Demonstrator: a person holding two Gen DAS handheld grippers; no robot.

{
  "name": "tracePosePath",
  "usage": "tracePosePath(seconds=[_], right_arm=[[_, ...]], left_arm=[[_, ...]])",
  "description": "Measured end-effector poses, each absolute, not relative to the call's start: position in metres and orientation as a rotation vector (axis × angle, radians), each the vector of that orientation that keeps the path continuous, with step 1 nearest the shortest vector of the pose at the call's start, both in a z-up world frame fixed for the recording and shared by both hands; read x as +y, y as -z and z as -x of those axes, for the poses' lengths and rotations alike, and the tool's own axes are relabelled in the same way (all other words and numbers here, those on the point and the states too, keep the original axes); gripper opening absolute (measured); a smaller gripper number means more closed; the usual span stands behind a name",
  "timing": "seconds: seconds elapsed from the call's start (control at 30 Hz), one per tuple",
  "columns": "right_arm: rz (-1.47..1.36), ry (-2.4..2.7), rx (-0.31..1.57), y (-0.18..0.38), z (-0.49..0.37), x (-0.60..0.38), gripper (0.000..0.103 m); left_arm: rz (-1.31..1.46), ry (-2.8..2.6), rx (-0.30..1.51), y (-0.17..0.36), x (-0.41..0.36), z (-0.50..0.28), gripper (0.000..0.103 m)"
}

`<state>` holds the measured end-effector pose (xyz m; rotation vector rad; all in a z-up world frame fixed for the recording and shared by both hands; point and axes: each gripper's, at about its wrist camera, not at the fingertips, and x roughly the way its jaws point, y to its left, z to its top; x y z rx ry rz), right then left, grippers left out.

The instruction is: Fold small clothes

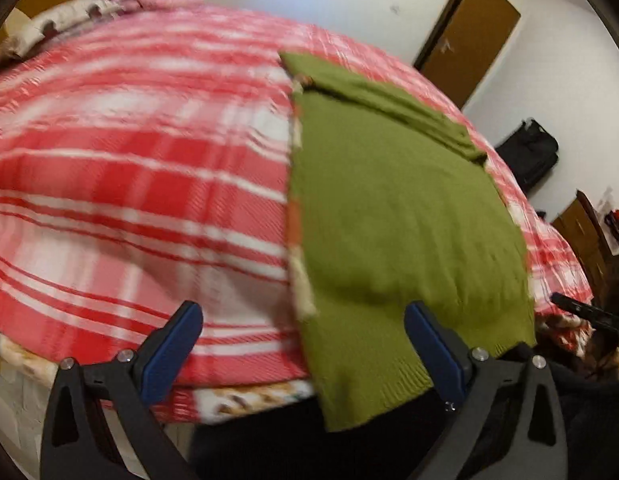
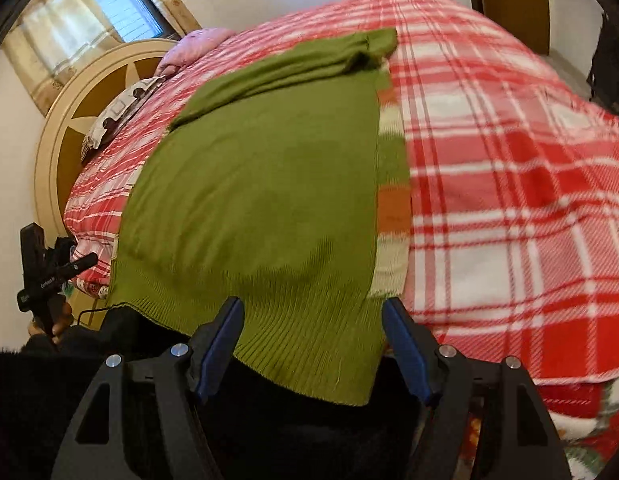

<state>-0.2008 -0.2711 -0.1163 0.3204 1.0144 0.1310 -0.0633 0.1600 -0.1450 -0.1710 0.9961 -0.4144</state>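
While the olive-green knitted sweater (image 2: 261, 200) lies flat on the bed's red-and-white plaid blanket (image 2: 509, 200), both claws sit at its near ribbed hem, which hangs over the bed edge. Sweater body is spread lengthwise away from the cameras; a sleeve (image 2: 293, 64) is folded across the far end. A strip of cream, orange and green patterned knit (image 2: 393, 208) shows along one long edge.

Right claw (image 2: 313, 344): blue-padded fingers (image 2: 219, 344) apart, straddling the hem corner; pads not pressing the fabric. Nothing clamped.

Left claw (image 1: 303, 344): fingers (image 1: 437, 348) wide apart too. One finger is over the sweater hem, the other over the plaid blanket. Nothing gripped.

From the right wrist view, the left claw's black body (image 2: 41, 268) shows at far left, held by a hand (image 2: 55, 324) in a dark sleeve. Behind: cream round headboard (image 2: 69, 120), a pink pillow (image 2: 189, 48), a curtained window (image 2: 117, 4). Left wrist view shows a brown door (image 1: 469, 36) in a white wall and a black bag (image 1: 529, 156) on the floor. Both views are motion-blurred.
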Motion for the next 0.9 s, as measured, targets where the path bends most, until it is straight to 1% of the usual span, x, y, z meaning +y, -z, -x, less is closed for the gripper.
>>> tracePosePath(seconds=[0.07, 0.13, 0.2, 0.27, 0.37, 0.57, 0.67, 0.7, 0.83, 0.9], right_arm=[[-0.356, -0.112, 1.04, 0.124, 0.204, -0.273, 0.067], [-0.388, -0.099, 1.071, 0.135, 0.21, -0.275, 0.067], [-0.385, -0.096, 1.105, 0.144, 0.213, -0.271, 0.066], [-0.364, -0.093, 1.124, 0.149, 0.212, -0.266, 0.066], [-0.342, -0.057, 1.119, 0.15, 0.212, -0.265, 0.066], [-0.462, -0.095, 1.146, 0.155, 0.213, -0.277, 0.066], [-0.405, -0.124, 1.192, 0.163, 0.21, -0.261, 0.064], [-0.388, -0.126, 1.192, 0.165, 0.21, -0.259, 0.057], [-0.446, -0.138, 1.201, 0.176, 0.207, -0.259, 0.044], [-0.467, -0.155, 1.204, 0.18, 0.207, -0.258, 0.021]], left_arm=[[0.152, 0.428, 0.995, 0.148, 0.15, 0.062, 0.102], [0.139, 0.457, 0.999, 0.153, 0.14, 0.064, 0.102], [0.128, 0.48, 1.022, 0.159, 0.13, 0.067, 0.096], [0.12, 0.502, 1.051, 0.167, 0.122, 0.066, 0.093], [0.107, 0.526, 1.096, 0.176, 0.115, 0.067, 0.086], [0.137, 0.542, 1.115, 0.182, 0.114, 0.07, 0.086], [0.131, 0.561, 1.125, 0.184, 0.109, 0.072, 0.079], [0.125, 0.566, 1.124, 0.184, 0.108, 0.072, 0.078], [0.116, 0.569, 1.124, 0.187, 0.105, 0.073, 0.077], [0.118, 0.56, 1.127, 0.189, 0.103, 0.072, 0.068]])
